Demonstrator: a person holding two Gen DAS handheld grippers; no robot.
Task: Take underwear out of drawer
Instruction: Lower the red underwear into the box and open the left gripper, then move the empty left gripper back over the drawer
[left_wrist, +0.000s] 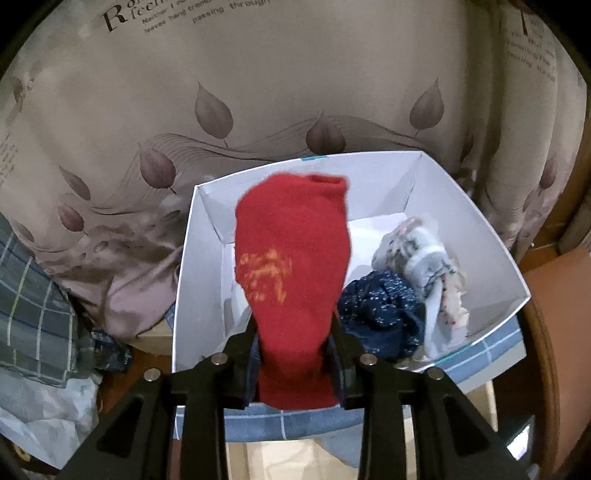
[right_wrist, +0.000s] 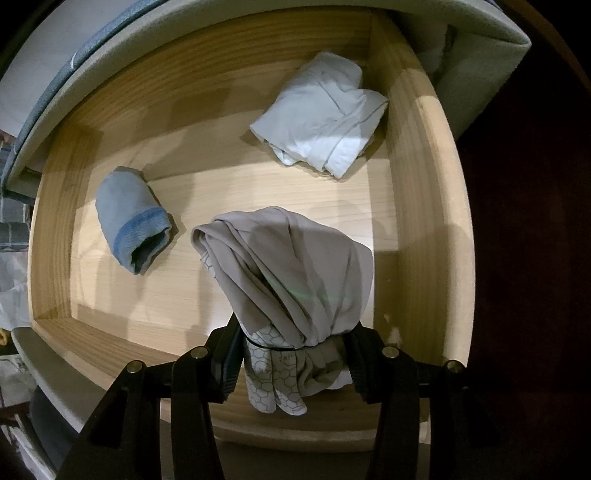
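1. We hold a red knitted garment with an orange print clamped in the left gripper, above the white cardboard box; a navy speckled piece and a pale floral piece lie in the box's right corner.
2. Our right gripper is closed on a taupe bundle of underwear with a honeycomb-print lining, just above the pale wooden drawer.
3. A blue rolled piece sits near the drawer's left side and a white folded piece by its far right corner.
4. We judge the step mid-transfer: next, release the red piece into the box and carry the taupe bundle over.
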